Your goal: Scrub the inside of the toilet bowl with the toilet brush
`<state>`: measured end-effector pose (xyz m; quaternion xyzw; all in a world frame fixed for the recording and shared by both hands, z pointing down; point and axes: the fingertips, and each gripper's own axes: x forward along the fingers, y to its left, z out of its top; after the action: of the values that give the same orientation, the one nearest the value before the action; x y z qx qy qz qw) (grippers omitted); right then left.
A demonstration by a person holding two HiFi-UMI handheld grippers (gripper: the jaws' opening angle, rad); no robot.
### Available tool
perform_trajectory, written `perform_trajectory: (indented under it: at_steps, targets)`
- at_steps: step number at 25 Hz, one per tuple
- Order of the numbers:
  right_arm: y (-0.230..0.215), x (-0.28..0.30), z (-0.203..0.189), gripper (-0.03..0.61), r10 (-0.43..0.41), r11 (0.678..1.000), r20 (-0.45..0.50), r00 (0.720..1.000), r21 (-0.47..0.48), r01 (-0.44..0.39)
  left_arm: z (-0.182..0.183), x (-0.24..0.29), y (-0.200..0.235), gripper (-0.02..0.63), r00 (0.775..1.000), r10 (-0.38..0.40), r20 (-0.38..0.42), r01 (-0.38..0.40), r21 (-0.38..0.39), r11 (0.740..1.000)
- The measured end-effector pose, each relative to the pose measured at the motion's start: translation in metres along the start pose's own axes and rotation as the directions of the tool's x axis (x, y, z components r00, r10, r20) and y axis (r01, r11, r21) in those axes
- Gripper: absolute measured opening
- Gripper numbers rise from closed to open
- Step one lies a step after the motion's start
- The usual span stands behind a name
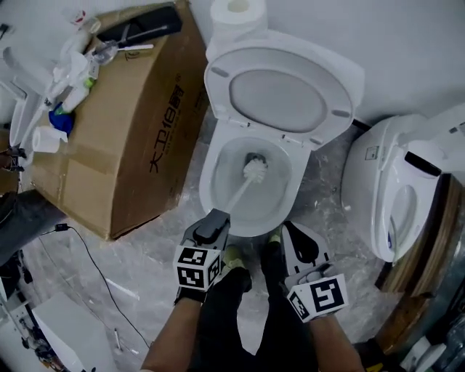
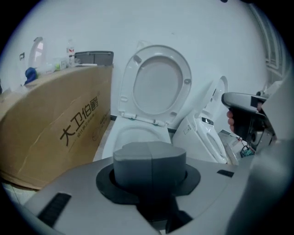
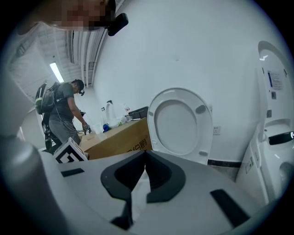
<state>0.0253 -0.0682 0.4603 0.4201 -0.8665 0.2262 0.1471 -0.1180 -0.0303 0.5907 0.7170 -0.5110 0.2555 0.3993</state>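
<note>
**A:** Where is the toilet brush (image 1: 238,192)?

**B:** In the toilet bowl (image 1: 209,182). Its white bristle head sits low in the bowl, near the drain. The shaft slants back over the bowl's near rim to the left gripper (image 1: 213,224).

**A:** So the left fingers have it?

**B:** Yes. In the left gripper view they are closed round the grey butt end of the handle, which fills the space between them.

**A:** And the right gripper (image 1: 292,232)?

**B:** It hangs just outside the bowl's near rim, to the right of the brush handle, apart from it. In the right gripper view its fingers meet at the tips with nothing between them.

**A:** The seat?

**B:** The seat and lid (image 1: 280,91) are raised behind the bowl, with a toilet paper roll (image 1: 238,13) behind them.

**A:** What else is round the bowl?

**B:** A cardboard box (image 1: 123,138) lies just left of the bowl, with bottles (image 1: 73,62) and a dark case (image 1: 142,29) on top. A second toilet (image 1: 389,192) is to the bowl's right. The wearer's shoes (image 1: 234,260) are at the bowl's foot, between the grippers. In the right gripper view another person (image 3: 62,112) stands beyond the box, on its side away from the bowl.
</note>
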Motion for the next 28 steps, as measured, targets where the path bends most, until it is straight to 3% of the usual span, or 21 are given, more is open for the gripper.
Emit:
perform_trajectory:
  at_steps: [8, 17, 28]
  targets:
    - [0.036, -0.049, 0.070, 0.017, -0.015, 1.000, 0.034, 0.999, -0.022, 0.016, 0.064, -0.130, -0.045, 0.152, 0.987, -0.046, 0.156, 0.043, 0.022, 0.999]
    - [0.079, -0.116, 0.151, 0.017, -0.009, 0.999, 0.087, 0.996, -0.041, 0.012, 0.122, -0.265, -0.109, 0.152, 0.950, -0.098, 0.297, 0.079, 0.073, 0.994]
    - [0.142, -0.184, 0.264, 0.017, 0.054, 0.991, 0.206, 0.977, -0.131, -0.027, 0.200, -0.390, -0.155, 0.153, 0.860, -0.138, 0.492, 0.084, 0.131, 0.988]
